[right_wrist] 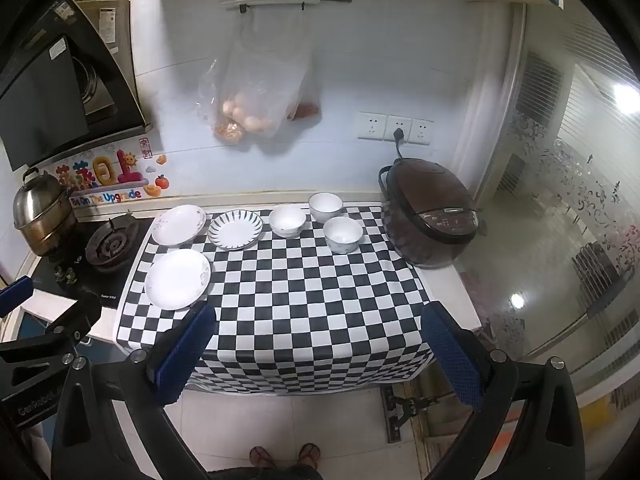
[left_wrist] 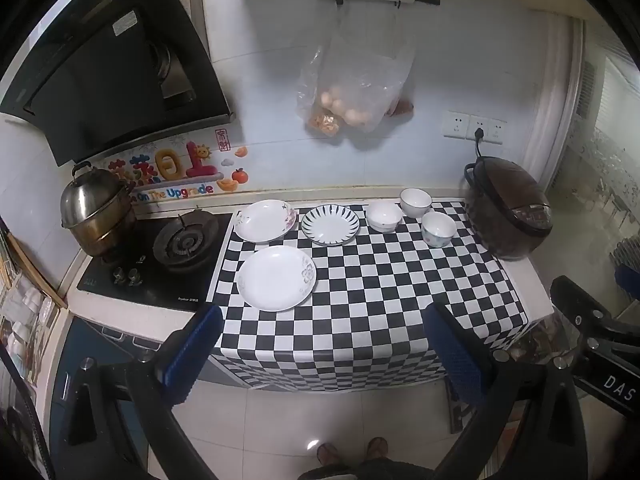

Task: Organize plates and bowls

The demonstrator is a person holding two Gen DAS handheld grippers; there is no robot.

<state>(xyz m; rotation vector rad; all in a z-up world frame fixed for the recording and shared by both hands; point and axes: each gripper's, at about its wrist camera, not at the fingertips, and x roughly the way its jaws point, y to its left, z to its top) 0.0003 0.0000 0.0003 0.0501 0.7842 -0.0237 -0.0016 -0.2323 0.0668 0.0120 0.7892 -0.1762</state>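
My left gripper [left_wrist: 324,344] and right gripper [right_wrist: 320,340]: jaws wide apart, empty, off the counter's front edge. Three plates [left_wrist: 276,278] flat near cloth's [left_wrist: 360,300] left edge, three bowls [left_wrist: 438,229] upright at back-right corner. Only right view shows the glass door [right_wrist: 560,216].

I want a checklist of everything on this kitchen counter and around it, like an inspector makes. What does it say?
Surface: checkered cloth covers the counter and hangs over its front edge.
Job's things: three plates, none stacked: flowered plate, striped plate, near white plate. Three bowls stand apart: back bowl, middle bowl, front bowl.
Clutter: rice cooker at the right; steel pot on the stove.
Grippers: left gripper and right gripper open, empty, short of the counter.
Cables: cooker's plug in a wall socket.
Surroundings: bag of eggs hanging on the wall; range hood; person's feet on the tiled floor.
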